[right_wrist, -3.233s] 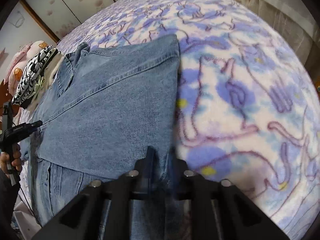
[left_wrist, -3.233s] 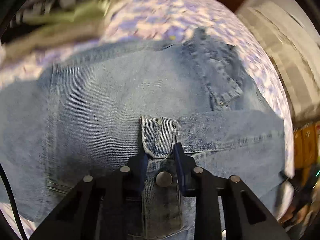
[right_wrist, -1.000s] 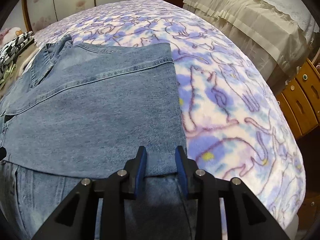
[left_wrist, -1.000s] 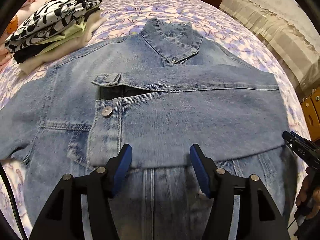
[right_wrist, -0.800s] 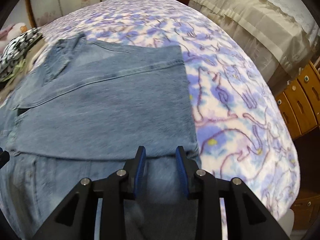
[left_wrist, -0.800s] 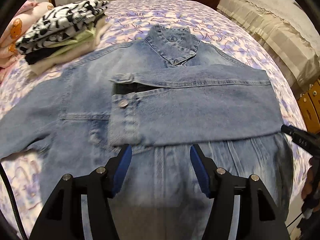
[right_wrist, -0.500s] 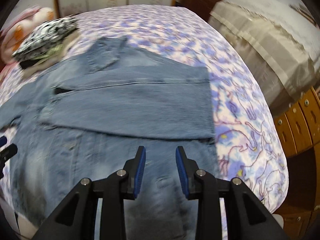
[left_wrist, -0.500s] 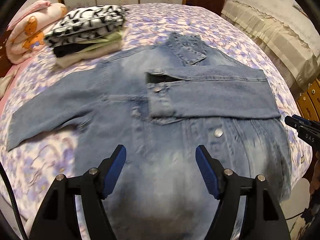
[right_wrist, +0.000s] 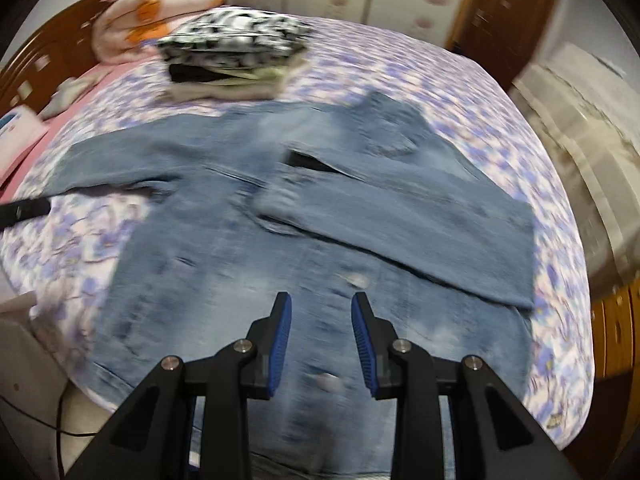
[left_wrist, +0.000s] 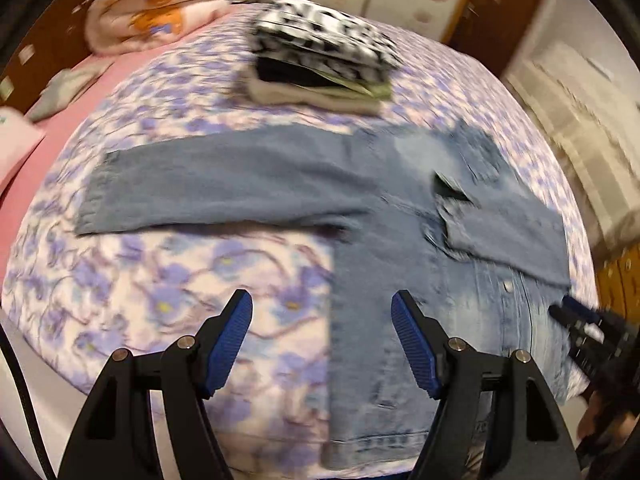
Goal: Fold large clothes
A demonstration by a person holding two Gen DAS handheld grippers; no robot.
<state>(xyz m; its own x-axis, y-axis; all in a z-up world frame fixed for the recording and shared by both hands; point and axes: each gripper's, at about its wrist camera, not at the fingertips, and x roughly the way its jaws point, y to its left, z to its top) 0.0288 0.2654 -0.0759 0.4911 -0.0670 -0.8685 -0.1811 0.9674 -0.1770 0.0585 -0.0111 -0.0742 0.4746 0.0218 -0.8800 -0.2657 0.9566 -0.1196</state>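
Observation:
A blue denim jacket [left_wrist: 384,248] lies flat on the bed, collar away from me. Its right sleeve [right_wrist: 404,224] is folded across the chest. Its left sleeve [left_wrist: 208,184] stretches straight out to the left. My left gripper [left_wrist: 322,320] is open and empty, above the jacket's lower left edge and the bedspread. My right gripper [right_wrist: 320,316] is open and empty, above the jacket's lower front. The right gripper also shows at the right edge of the left wrist view [left_wrist: 576,324]. The left gripper's tip shows at the left edge of the right wrist view [right_wrist: 24,210].
A stack of folded clothes [left_wrist: 320,64] with a black-and-white top sits beyond the jacket. A pink rolled blanket [left_wrist: 156,4] lies at the headboard. The purple floral bedspread [left_wrist: 180,292] covers the bed. A wooden drawer unit [right_wrist: 616,332] stands right of the bed.
Both grippers let go of the folded right sleeve and pulled back and up. The left gripper swung left toward the outstretched sleeve side. Both now stand open.

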